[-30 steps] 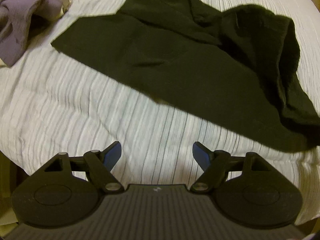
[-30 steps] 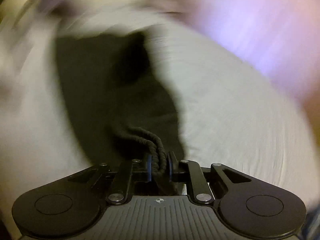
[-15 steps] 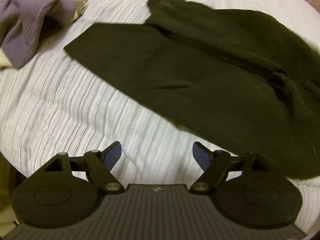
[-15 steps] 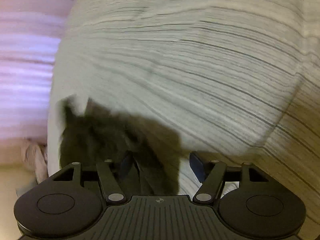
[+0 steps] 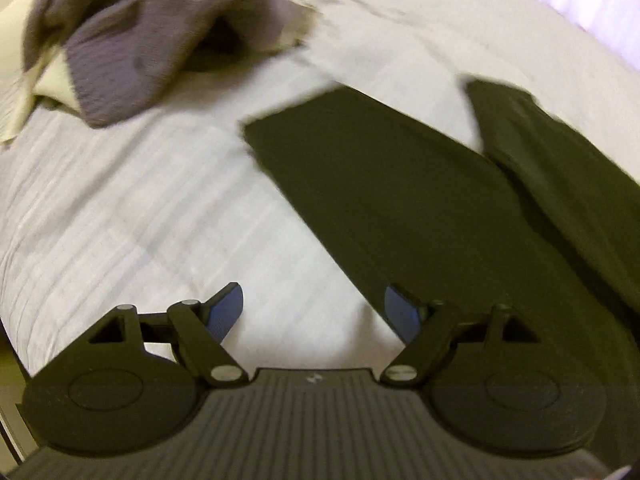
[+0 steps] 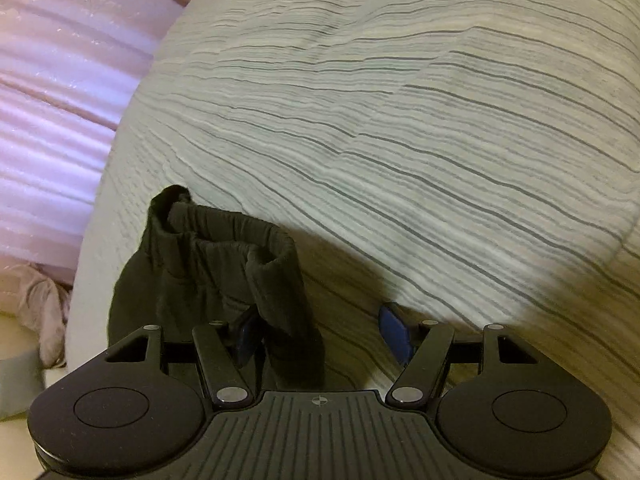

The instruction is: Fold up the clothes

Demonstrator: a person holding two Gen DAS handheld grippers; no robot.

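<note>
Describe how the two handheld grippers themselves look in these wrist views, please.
The left gripper and right gripper look identical: matte black bodies with a ribbed centre panel carrying a small round mark, a round disc on each side, black link arms with silver pins, triangular cut-outs, and blue pads on the fingers. No cables, sleeves or hands appear in either view.

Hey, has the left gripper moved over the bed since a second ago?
Yes. The left gripper has swung toward the purple garment, which now looms larger, and sits near the dark trousers' leg end on the striped bedspread.
</note>
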